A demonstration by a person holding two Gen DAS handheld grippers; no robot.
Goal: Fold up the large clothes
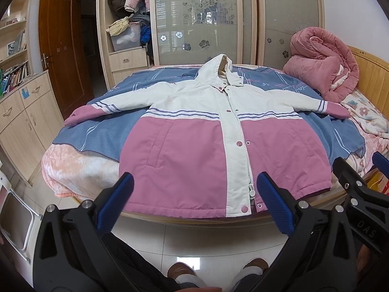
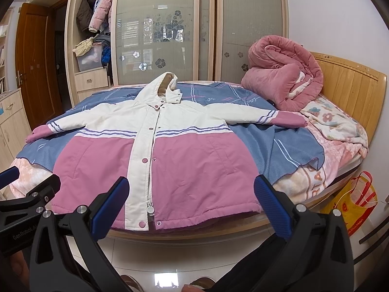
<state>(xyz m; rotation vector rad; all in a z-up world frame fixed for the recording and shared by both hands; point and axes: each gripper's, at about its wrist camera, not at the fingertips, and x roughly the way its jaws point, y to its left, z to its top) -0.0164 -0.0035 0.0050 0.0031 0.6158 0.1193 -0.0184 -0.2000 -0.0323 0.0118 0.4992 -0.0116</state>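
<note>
Blue-padded jaws of left gripper (image 1: 194,199) spread wide, holding nothing, short of the hem. Right gripper (image 2: 190,203) likewise wide apart, empty. Pink-and-white hooded jacket (image 1: 218,136) lies flat, front up, sleeves out, on blue blanket (image 1: 102,131) atop bed (image 2: 218,228). Clear storage bin (image 1: 125,37) in wardrobe holds pale fabric, contents unclear.

A bed (image 1: 80,170) with a blue sheet (image 1: 102,131) fills the middle of the frame; a rolled pink quilt (image 2: 284,77) lies upper right against a wooden headboard (image 2: 352,82). Behind stands a wardrobe (image 1: 199,19) with frosted floral sliding doors. A brown door (image 1: 58,48) and bookshelves (image 1: 14,56) occupy the upper left. Glossy white floor tiles (image 1: 194,241) reflect light below.
</note>
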